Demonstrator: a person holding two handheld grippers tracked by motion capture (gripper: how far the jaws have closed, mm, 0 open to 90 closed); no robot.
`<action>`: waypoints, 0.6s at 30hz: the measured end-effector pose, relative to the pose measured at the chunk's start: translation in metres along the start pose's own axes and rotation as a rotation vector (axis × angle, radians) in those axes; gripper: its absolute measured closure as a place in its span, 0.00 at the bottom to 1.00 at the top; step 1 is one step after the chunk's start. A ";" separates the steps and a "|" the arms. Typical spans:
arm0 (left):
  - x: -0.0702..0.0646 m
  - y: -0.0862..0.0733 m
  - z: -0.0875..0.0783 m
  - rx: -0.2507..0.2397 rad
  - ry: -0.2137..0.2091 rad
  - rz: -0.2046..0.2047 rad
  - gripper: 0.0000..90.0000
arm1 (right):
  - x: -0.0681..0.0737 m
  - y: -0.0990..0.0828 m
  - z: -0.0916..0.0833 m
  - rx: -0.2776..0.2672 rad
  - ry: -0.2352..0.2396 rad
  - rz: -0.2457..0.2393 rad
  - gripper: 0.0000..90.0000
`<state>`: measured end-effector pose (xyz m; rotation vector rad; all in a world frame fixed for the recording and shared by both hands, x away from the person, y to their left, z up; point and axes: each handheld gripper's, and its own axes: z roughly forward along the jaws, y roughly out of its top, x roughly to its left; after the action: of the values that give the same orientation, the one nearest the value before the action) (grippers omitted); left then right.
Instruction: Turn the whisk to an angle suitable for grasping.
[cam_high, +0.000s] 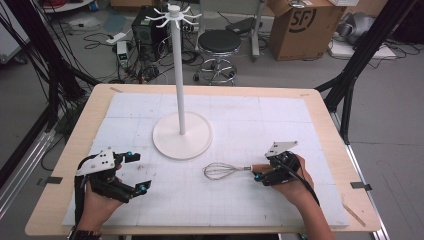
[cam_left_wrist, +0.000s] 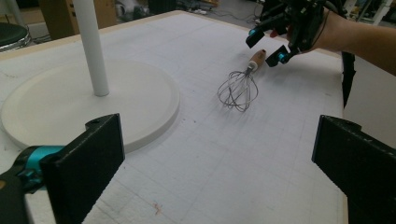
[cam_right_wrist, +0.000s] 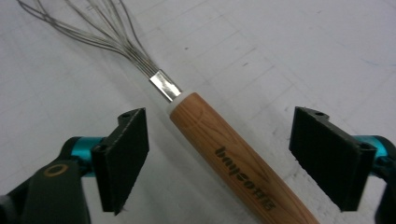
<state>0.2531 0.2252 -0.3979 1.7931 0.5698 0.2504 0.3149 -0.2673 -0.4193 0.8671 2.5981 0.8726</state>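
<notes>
A wire whisk with a wooden handle lies flat on the white mat, wires pointing left in the high view. My right gripper is at the handle end, low over the mat. In the right gripper view its jaws stand on either side of the handle, with a gap on each side and neither pad touching the wood. My left gripper rests at the mat's front left, jaws wide apart and empty. In the left gripper view the whisk and the right gripper show farther off.
A white hook stand with a round base and tall pole stands mid-mat, just behind and left of the whisk. The table's wooden edge frames the mat. Beyond the table are a stool, a cardboard box and cables.
</notes>
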 end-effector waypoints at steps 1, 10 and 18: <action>0.000 0.000 0.000 0.000 0.000 0.000 0.03 | 0.000 0.002 0.002 0.018 0.012 -0.023 0.32; 0.001 -0.002 -0.001 0.000 0.000 -0.005 0.03 | 0.003 0.012 0.015 0.105 0.030 -0.080 0.50; 0.001 -0.002 0.000 0.002 -0.003 -0.009 0.03 | 0.001 0.012 0.015 0.113 0.059 -0.106 0.58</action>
<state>0.2534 0.2268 -0.4003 1.7926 0.5763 0.2410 0.3261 -0.2518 -0.4237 0.7339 2.7387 0.7399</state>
